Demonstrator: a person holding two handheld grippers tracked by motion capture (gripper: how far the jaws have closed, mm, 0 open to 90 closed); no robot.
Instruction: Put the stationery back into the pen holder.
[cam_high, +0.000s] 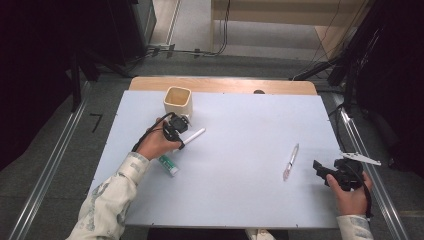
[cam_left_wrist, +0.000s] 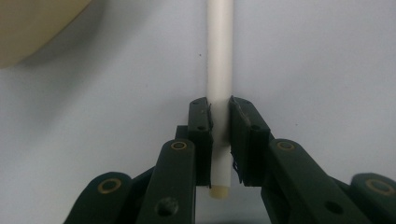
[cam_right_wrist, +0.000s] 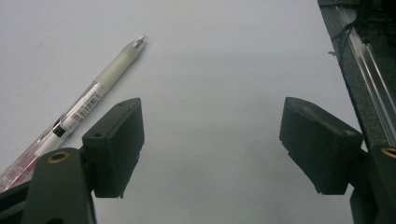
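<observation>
My left gripper (cam_high: 179, 139) (cam_left_wrist: 219, 107) is shut on a white pen (cam_high: 194, 136) (cam_left_wrist: 219, 51). Both pads press the barrel near its blunt end, and the rest of the pen points away over the white table (cam_high: 240, 125). A cream square cup (cam_high: 178, 101) (cam_left_wrist: 28, 28) stands just beyond that gripper. At the table's right edge my right gripper (cam_high: 320, 169) (cam_right_wrist: 212, 135) stands open and nothing is between its jaws. A clear pen with pink inside (cam_high: 290, 161) (cam_right_wrist: 93, 95) lies flat to the left of it, apart from the jaws.
A small green and white tube (cam_high: 168, 165) lies on the table beside the left wrist. Metal rails (cam_high: 370, 165) run along the floor on both sides. Cables and dark stands (cam_high: 350, 70) sit beyond the far edge.
</observation>
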